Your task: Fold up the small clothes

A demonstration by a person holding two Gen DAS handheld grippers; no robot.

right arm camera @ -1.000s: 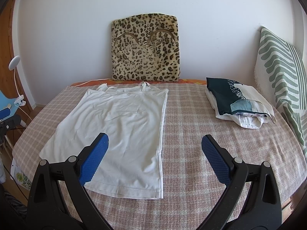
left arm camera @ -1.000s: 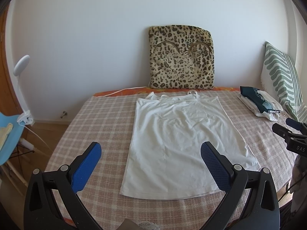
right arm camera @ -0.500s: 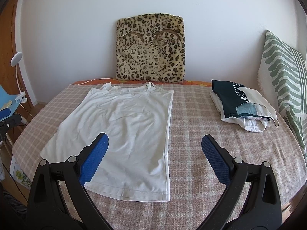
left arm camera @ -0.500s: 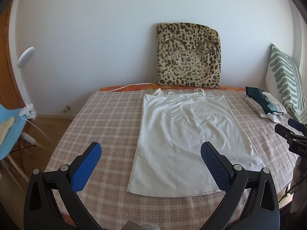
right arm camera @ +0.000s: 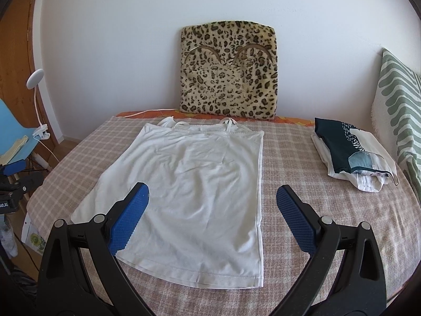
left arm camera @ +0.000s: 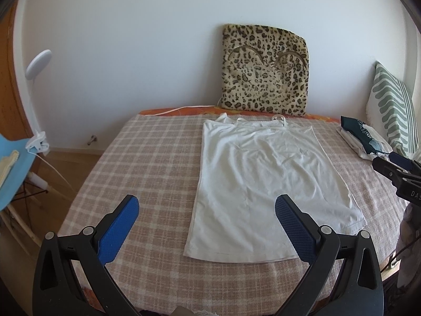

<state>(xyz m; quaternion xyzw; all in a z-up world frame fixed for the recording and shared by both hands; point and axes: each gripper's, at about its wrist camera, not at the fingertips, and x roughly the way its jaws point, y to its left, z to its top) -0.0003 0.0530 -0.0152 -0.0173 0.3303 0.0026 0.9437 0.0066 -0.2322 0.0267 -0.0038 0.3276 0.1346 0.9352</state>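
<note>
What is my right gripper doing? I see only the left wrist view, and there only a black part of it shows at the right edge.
Observer: In the right wrist view the right gripper is open and holds nothing.
Operator: Where do its fingers point?
Observer: Its left finger shows in front of the white top. Its right finger shows in front of the bare checked blanket, past the top's right edge.
Operator: And the folded pile?
Observer: On the pile a dark teal piece lies over white ones, and loose white fabric sticks out under its near end.
</note>
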